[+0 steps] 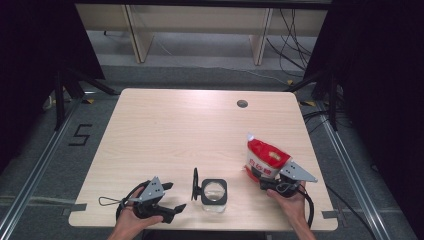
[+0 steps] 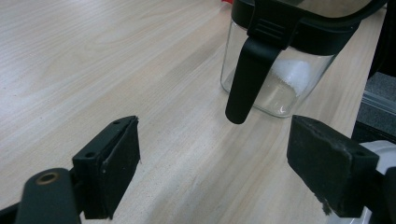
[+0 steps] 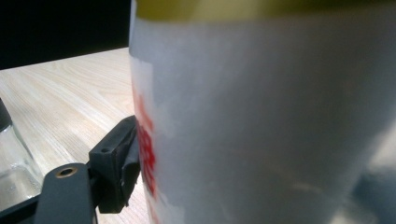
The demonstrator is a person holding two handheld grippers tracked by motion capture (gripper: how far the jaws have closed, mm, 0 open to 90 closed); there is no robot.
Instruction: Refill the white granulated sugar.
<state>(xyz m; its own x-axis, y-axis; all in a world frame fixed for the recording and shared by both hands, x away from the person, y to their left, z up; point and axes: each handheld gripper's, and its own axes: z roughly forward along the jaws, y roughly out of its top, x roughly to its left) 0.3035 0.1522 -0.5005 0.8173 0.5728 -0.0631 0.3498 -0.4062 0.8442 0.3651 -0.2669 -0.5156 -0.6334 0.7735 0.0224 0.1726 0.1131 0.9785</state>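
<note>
A clear glass jar (image 1: 214, 196) with a black rim stands near the table's front edge, its lid (image 1: 195, 183) swung open to the left. In the left gripper view the jar (image 2: 280, 79) holds some white powder, and a black latch (image 2: 246, 79) hangs down its side. My left gripper (image 1: 172, 197) is open just left of the jar, with bare table between its pads (image 2: 112, 168). My right gripper (image 1: 264, 181) is shut on the lower end of a red and white bag (image 1: 265, 159), which is held tilted right of the jar. Up close, the bag (image 3: 261, 121) hides one finger; the other finger (image 3: 114, 163) presses against it.
The light wooden table (image 1: 175, 130) has a round cable hole (image 1: 242, 103) at the back right. Its front edge runs close under both hands. A corner of the jar (image 3: 11, 163) shows left of the bag in the right gripper view. Cables and desk legs lie on the floor beyond.
</note>
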